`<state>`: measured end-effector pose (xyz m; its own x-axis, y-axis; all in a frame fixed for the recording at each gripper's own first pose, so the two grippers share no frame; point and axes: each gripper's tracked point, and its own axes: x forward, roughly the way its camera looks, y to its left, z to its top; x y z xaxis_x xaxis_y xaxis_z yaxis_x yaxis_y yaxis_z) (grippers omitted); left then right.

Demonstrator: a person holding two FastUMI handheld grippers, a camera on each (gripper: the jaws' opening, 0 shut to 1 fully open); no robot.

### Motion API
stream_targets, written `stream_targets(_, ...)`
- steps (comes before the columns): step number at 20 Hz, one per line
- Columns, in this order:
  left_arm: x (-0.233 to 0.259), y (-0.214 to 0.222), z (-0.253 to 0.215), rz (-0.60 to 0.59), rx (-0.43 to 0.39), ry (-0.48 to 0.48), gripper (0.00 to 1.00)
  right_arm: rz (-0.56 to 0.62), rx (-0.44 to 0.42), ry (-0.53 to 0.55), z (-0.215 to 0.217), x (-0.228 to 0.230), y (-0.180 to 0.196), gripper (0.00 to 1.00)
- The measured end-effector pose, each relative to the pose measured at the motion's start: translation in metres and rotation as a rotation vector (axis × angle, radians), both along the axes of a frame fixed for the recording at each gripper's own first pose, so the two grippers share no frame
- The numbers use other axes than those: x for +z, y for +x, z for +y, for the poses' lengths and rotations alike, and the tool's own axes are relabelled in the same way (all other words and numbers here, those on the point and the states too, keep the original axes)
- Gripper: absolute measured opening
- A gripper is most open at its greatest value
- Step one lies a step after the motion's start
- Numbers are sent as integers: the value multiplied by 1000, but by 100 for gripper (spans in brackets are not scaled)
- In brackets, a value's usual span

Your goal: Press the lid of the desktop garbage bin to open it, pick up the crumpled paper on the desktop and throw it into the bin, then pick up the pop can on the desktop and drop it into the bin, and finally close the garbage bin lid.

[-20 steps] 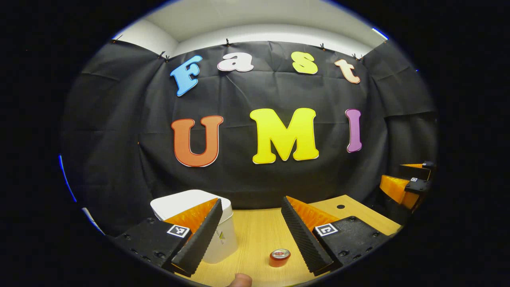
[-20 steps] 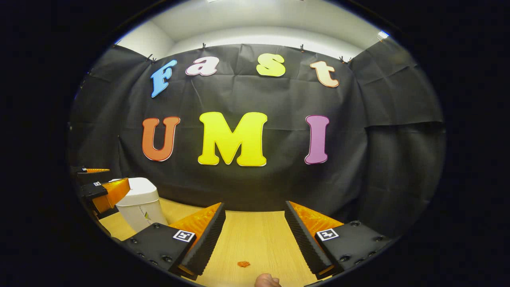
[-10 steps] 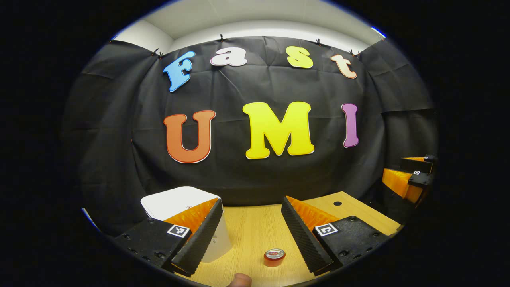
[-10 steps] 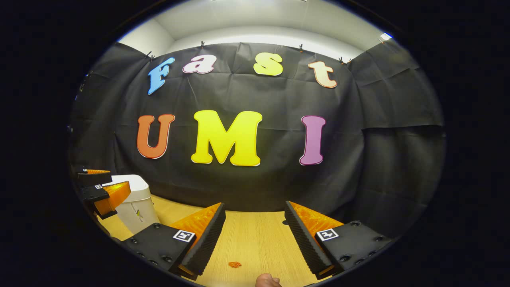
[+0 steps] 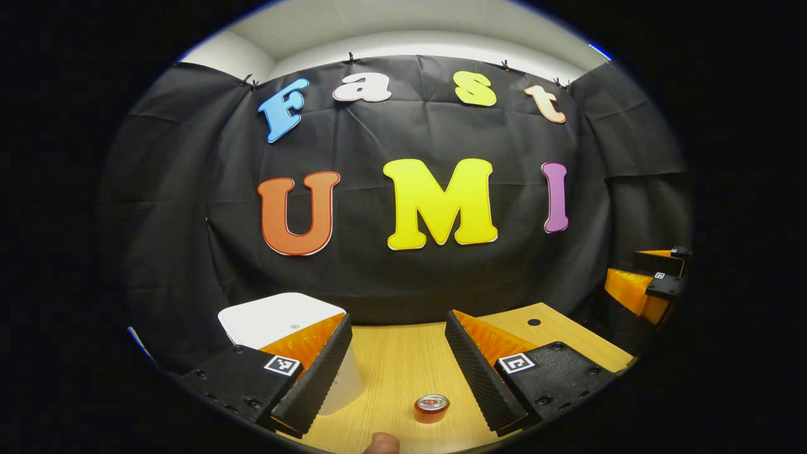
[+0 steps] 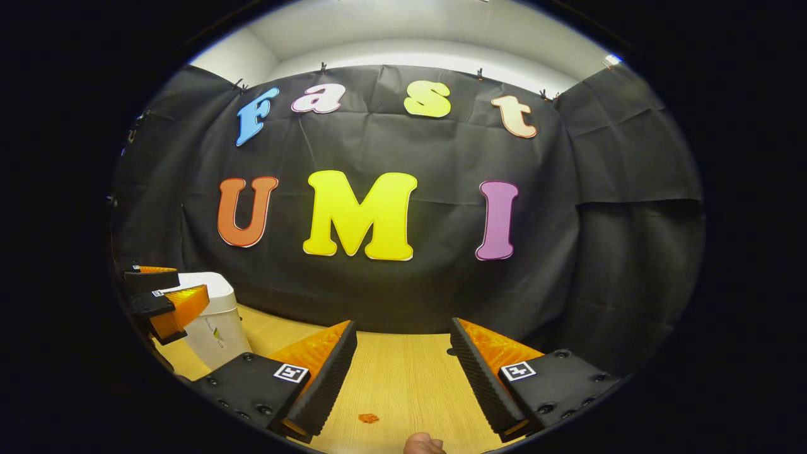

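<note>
The white desktop bin (image 5: 277,318) stands at the table's left with its lid down, partly behind my left gripper's left finger. A red pop can (image 5: 431,407) stands upright on the wood just inside the right finger. My left gripper (image 5: 397,316) is open and holds nothing. It hovers above the table, beside the bin. In the right gripper view a small orange crumpled paper (image 6: 368,417) lies on the table between the fingers of my right gripper (image 6: 403,323), which is open. The bin (image 6: 211,318) stands far left there, behind the left gripper (image 6: 165,296).
The wooden table (image 5: 403,366) runs back to the black cloth wall. A small round hole (image 5: 534,321) sits in its top at the back right. The right gripper (image 5: 649,284) hangs at the right edge of the left gripper view. A fingertip (image 6: 421,444) pokes in at the bottom.
Both views have drifted a little. The bin and can slid left and lower in the left gripper view, and the paper scrap slid left in the right gripper view. Both grippers stayed open.
</note>
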<state>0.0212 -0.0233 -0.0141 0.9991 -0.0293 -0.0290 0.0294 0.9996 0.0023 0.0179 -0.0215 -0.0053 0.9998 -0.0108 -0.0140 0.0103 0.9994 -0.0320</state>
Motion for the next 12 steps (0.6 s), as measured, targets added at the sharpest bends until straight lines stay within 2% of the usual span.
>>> stream_targets(5, -2, 5, 2, 14, -3, 10, 95, 9, 4, 0, 2, -4, 5, 94)
stream_targets(6, -2, 5, 2, 15, -7, 1, 84, 10, 4, 1, 3, -4, 6, 94)
stream_targets(8, -4, 5, 8, 27, 10, -9, 69, 15, 5, -1, 4, -6, 8, 94)
stream_targets(9, -5, 6, 11, 31, 21, -16, 65, 21, 5, -2, 5, -9, 9, 94)
stream_targets(10, -7, 7, 13, 37, 26, -26, 52, 27, 8, 0, 6, -11, 10, 94)
stream_targets(12, -8, 10, 15, 34, 20, -53, 40, 37, 8, -5, 8, -15, 12, 94)
